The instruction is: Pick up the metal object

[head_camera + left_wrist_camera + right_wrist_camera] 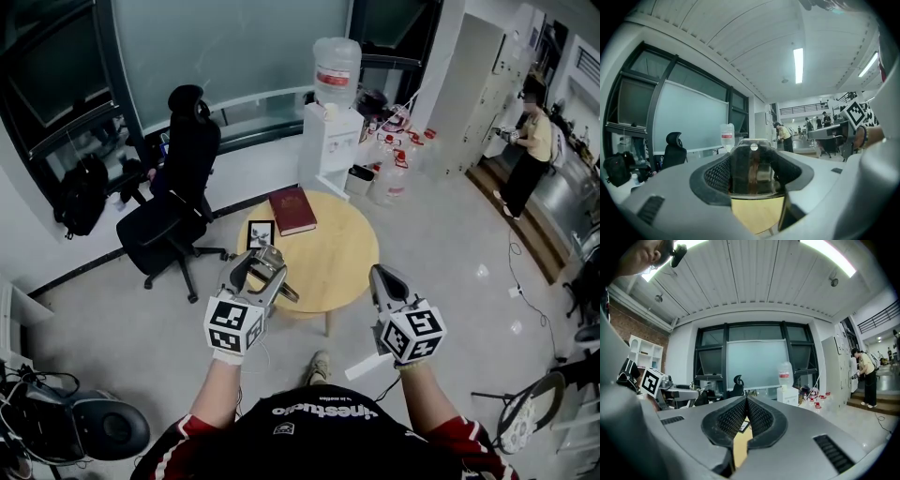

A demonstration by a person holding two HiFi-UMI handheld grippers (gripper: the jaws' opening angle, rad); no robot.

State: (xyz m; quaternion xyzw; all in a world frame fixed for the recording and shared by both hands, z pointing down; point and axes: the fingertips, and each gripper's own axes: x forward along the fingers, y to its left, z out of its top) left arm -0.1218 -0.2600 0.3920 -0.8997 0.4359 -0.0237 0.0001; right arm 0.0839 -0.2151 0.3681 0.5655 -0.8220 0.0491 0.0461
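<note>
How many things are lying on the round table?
2: a red book at the far edge, a black-framed card left of it. The left gripper may hide more.

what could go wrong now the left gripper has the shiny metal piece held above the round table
1. The shiny flat metal piece is smooth and pinched only between the left gripper's pads; it might slip and fall onto the round wooden table.
2. The dark red book and small black-framed picture lie nearby below; a drop could hit them.
</note>
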